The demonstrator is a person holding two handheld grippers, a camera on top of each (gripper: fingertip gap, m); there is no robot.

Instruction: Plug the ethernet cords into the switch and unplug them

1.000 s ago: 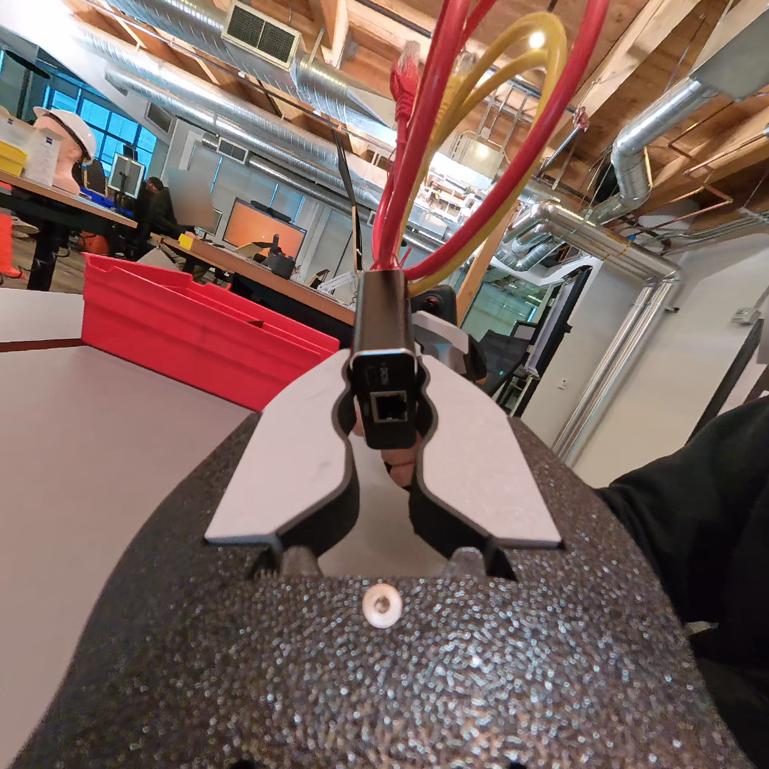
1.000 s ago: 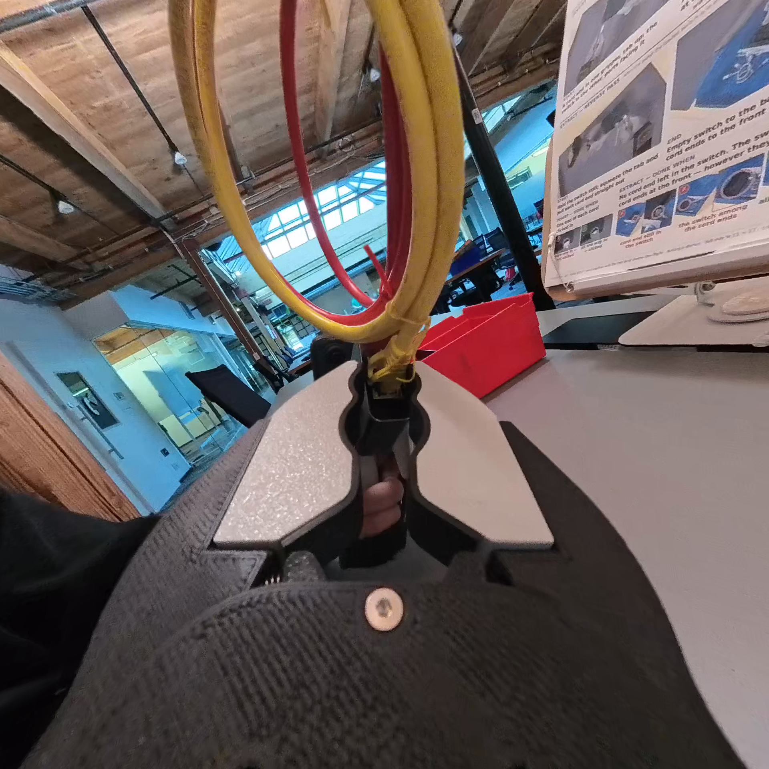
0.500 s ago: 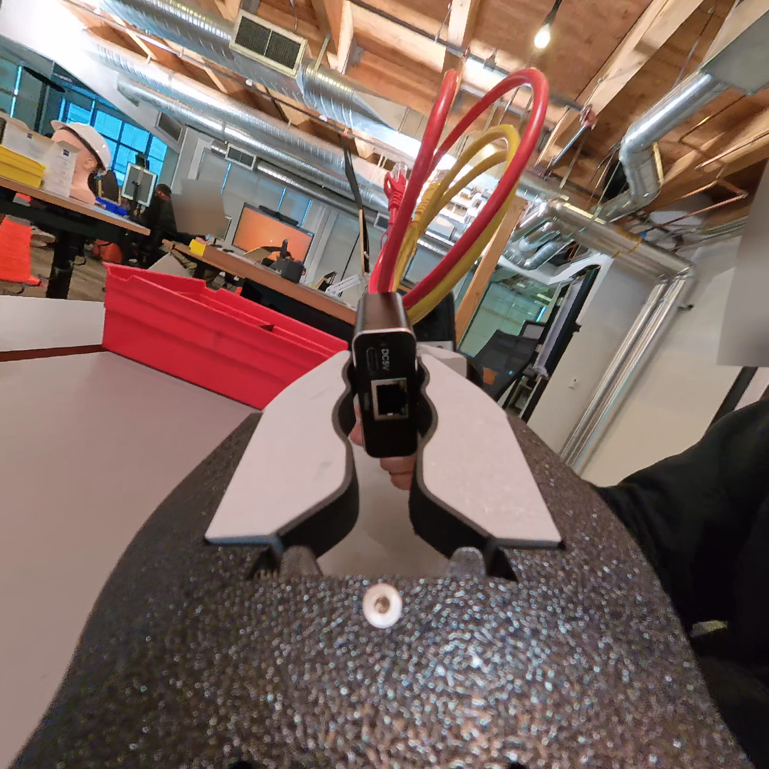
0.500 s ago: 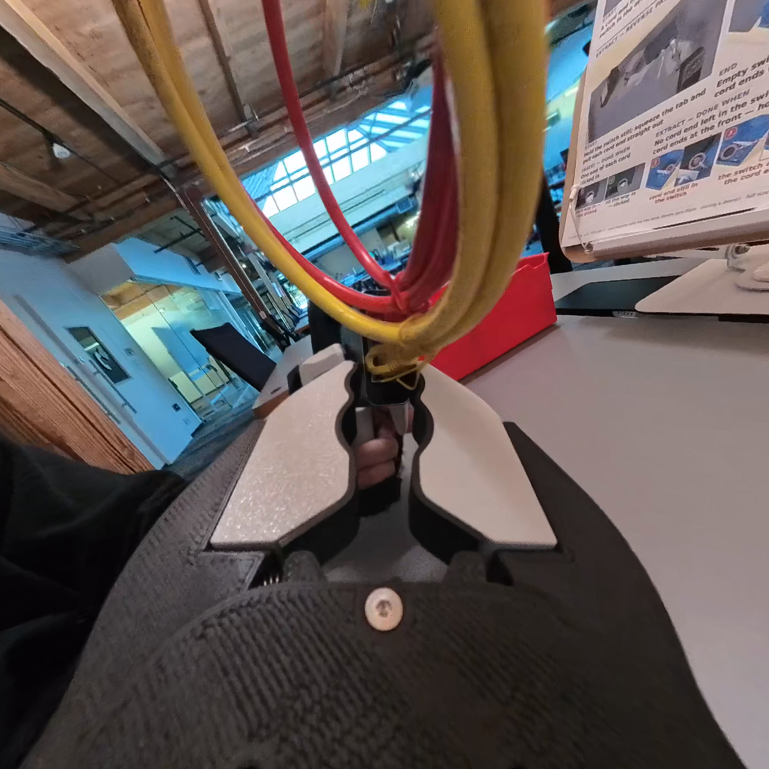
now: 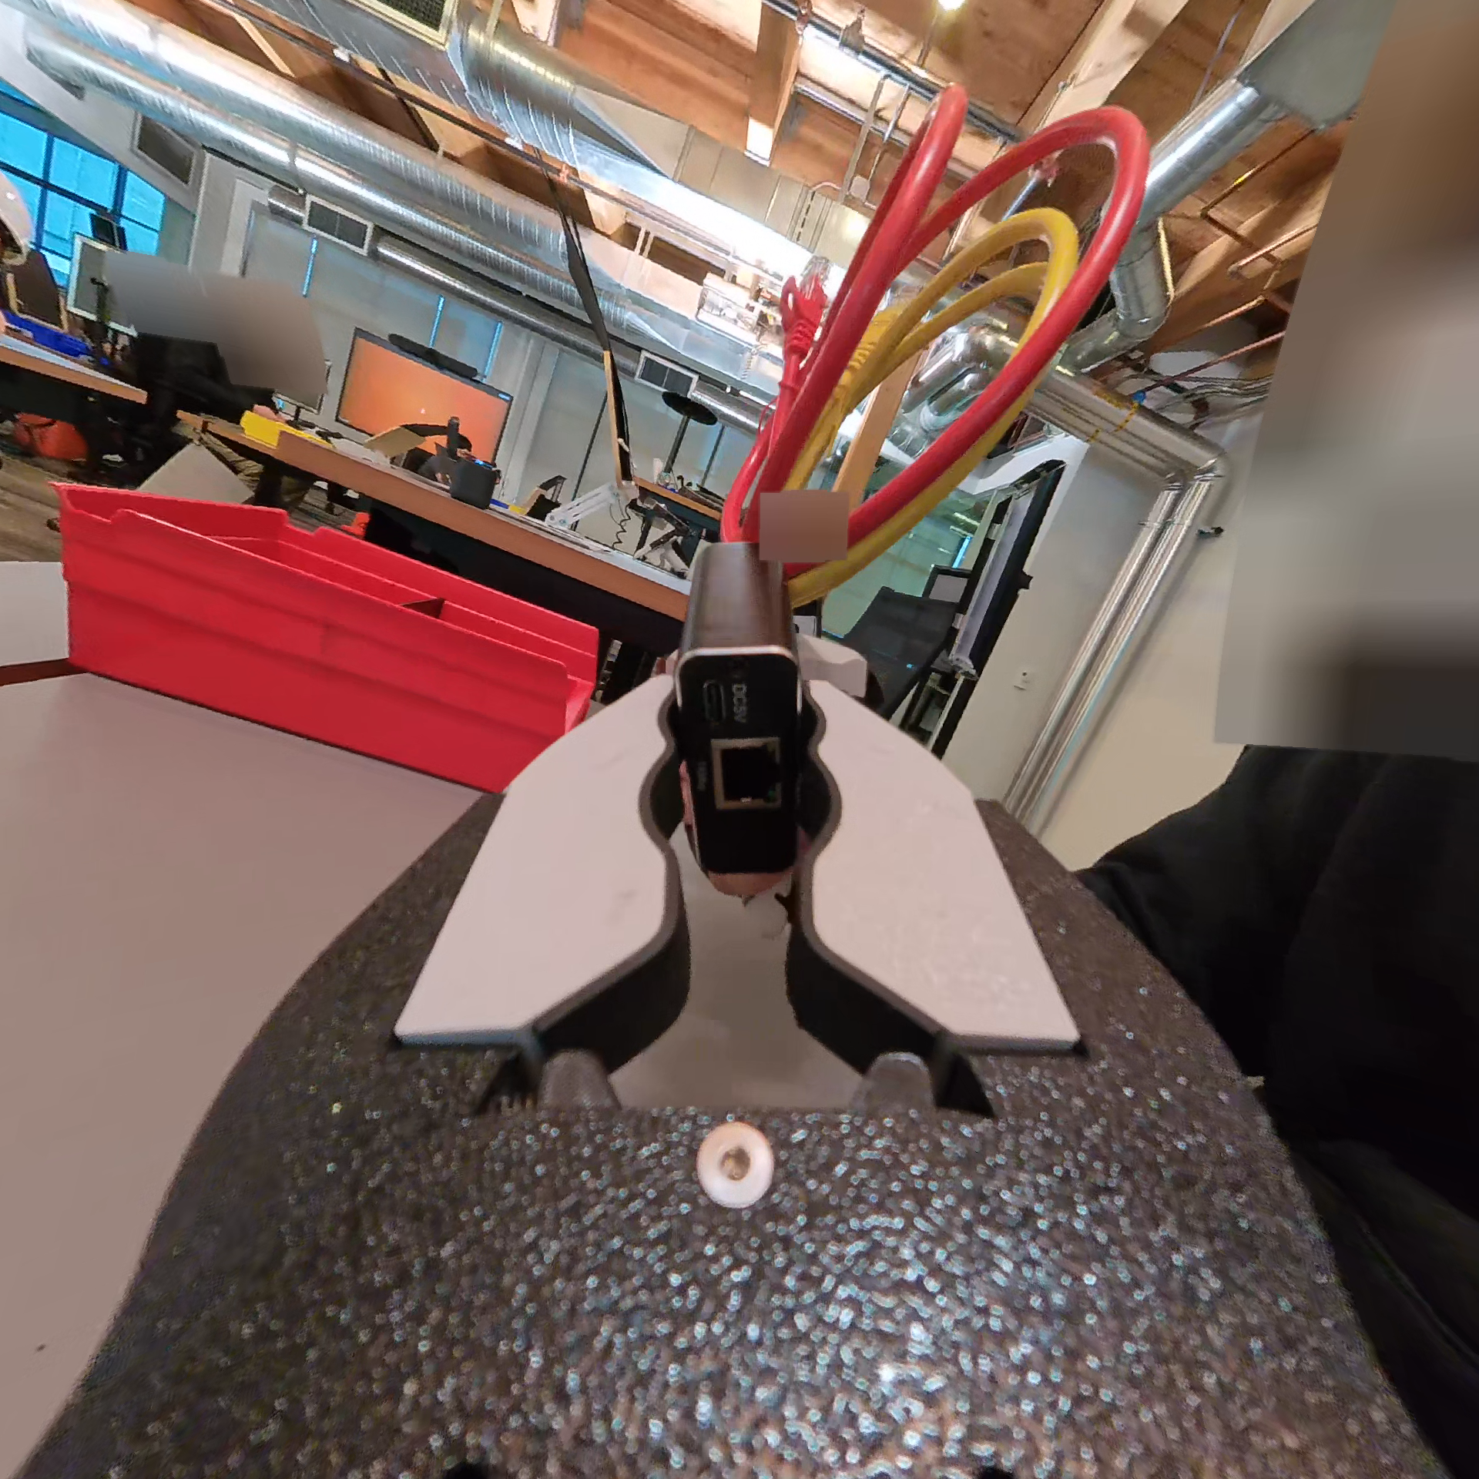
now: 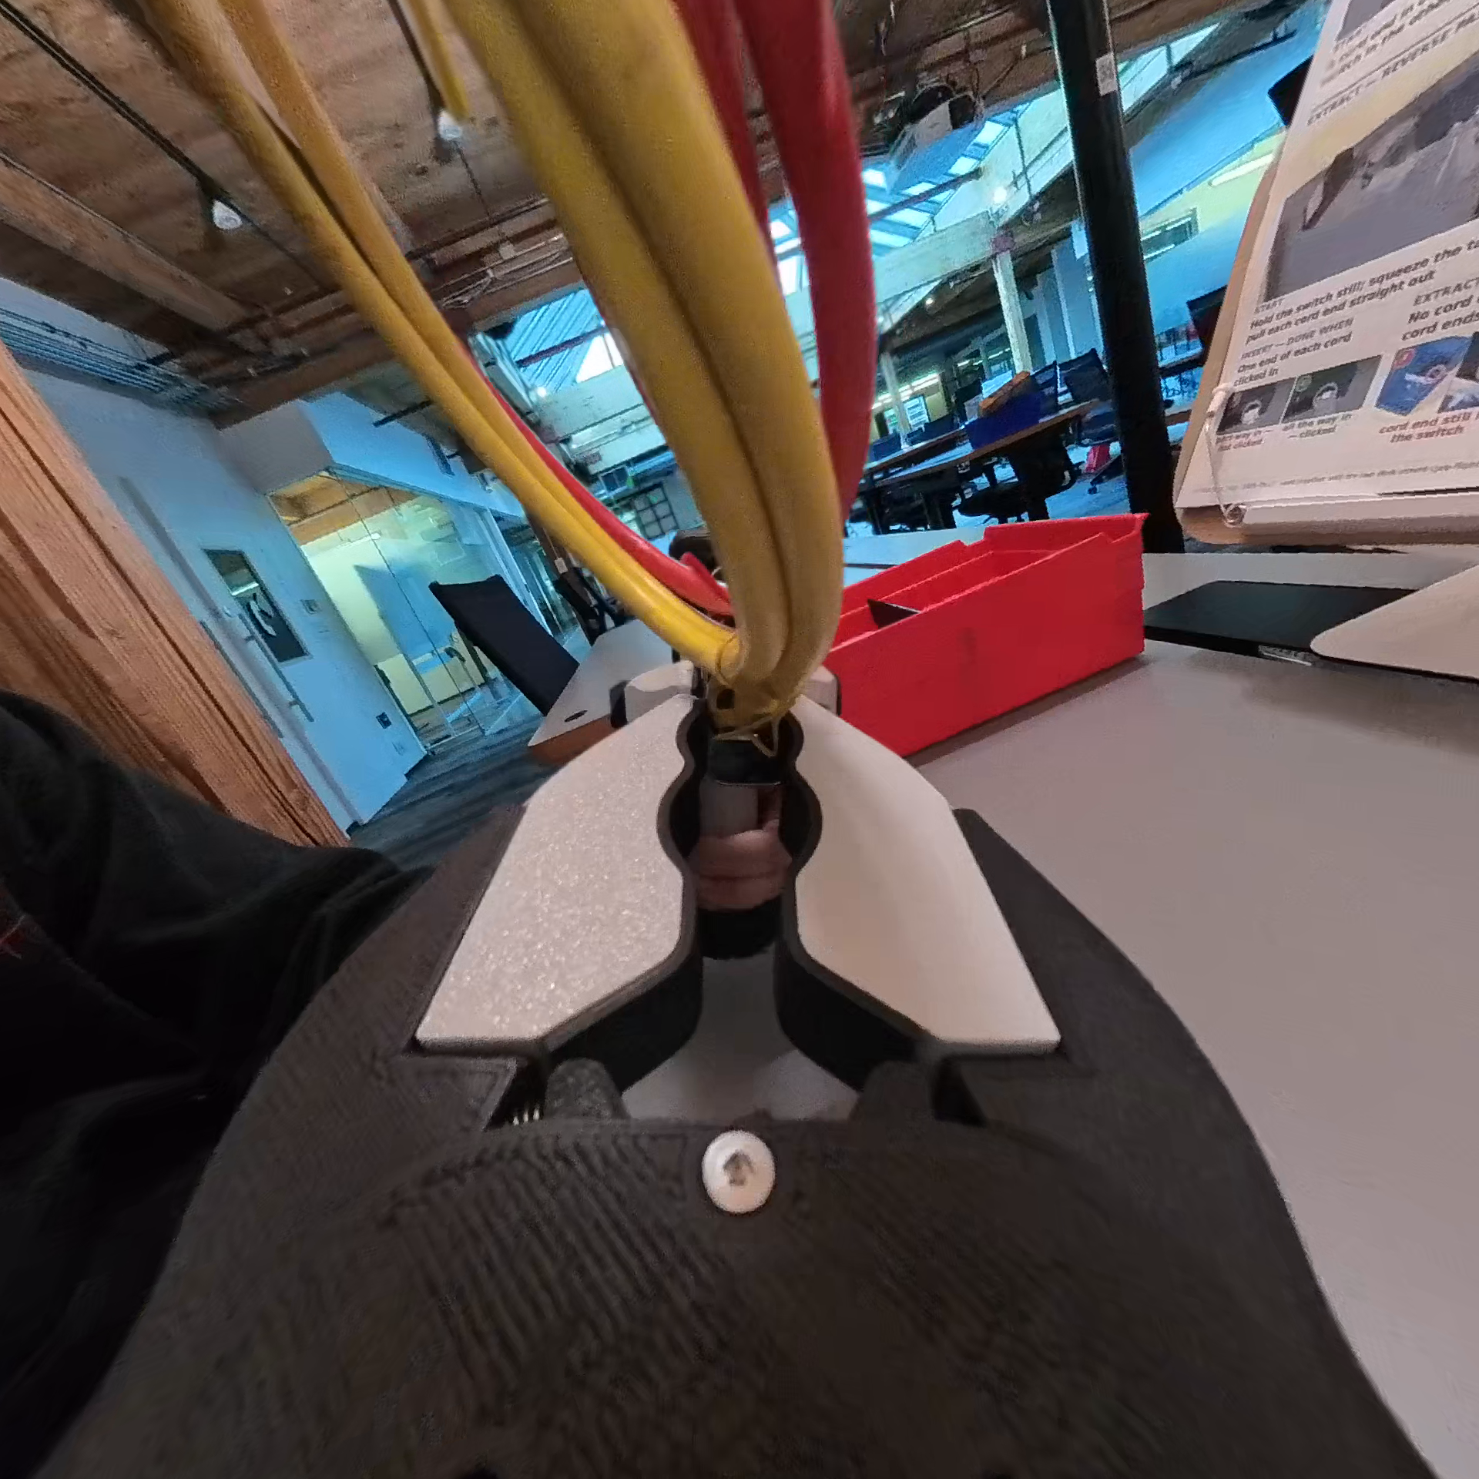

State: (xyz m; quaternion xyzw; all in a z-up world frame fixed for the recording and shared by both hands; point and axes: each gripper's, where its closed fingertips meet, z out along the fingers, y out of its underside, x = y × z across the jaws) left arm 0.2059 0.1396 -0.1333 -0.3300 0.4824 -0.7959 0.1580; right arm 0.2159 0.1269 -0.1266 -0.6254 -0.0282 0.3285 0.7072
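Since a second earlier the red and yellow ethernet cords (image 5: 944, 376) had swung right and lower in the left wrist view, and in the right wrist view they had crowded in close overhead; both grips looked unchanged.

Left gripper (image 5: 740, 788) was clamped narrow on the slim black metal switch box (image 5: 738, 720), held on edge off the grey tabletop (image 5: 184, 864), one end face with an empty port toward the camera. Probably so the body stayed fixed while the far end got worked.

Right gripper (image 6: 740, 768) was closed narrow on the switch's other end, right where the yellow cords (image 6: 680, 360) and red cords (image 6: 808, 240) entered. Whether it pinched the housing or a plug I couldn't tell.

Cords looped up and back; a loose red plug (image 5: 804, 308) dangled free, so not all ends were seated.

Red plastic bin (image 5: 304, 632) sat behind, near the table's far edge. A propped printed instruction sheet (image 6: 1360, 264) stood to the right.
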